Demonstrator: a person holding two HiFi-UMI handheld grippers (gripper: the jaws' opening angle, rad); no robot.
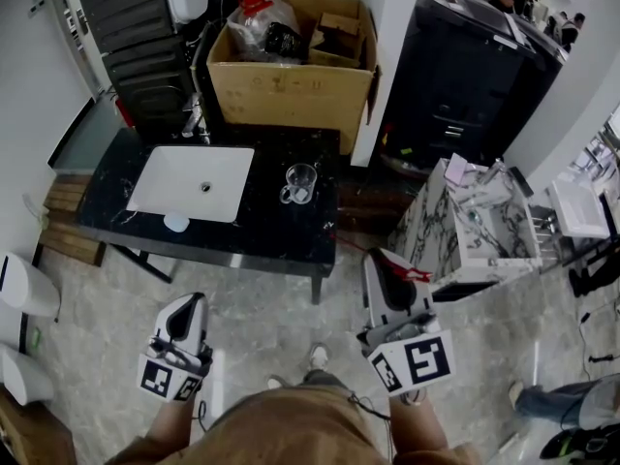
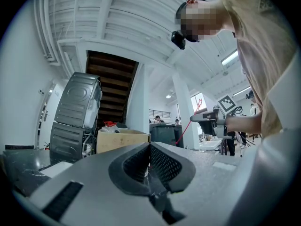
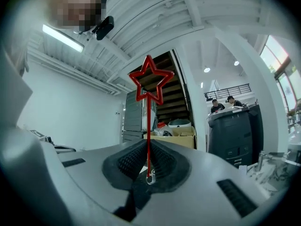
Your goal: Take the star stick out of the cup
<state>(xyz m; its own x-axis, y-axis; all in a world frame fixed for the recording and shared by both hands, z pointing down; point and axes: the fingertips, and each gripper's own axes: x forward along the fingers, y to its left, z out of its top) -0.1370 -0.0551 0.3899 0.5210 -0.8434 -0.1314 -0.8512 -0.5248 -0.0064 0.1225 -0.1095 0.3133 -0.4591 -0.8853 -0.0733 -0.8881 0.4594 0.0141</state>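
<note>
Right gripper [image 3: 148, 147] pinches the star stick [image 3: 148, 121] upright. Left gripper [image 2: 150, 149] is pressed together, empty. The cup [image 1: 300, 183] stands on the table [image 1: 271, 245].

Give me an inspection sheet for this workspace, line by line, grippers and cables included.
surface: black marble table with a white sink basin set in it.
job's things: glass cup stands beside the basin; red star stick is out of it, upright.
clutter: open cardboard box of items behind the table.
grippers: right gripper shut on the star stick; left gripper shut, empty.
cables: nothing seen on the table.
surroundings: dark cabinet and marbled vanity at right.
</note>
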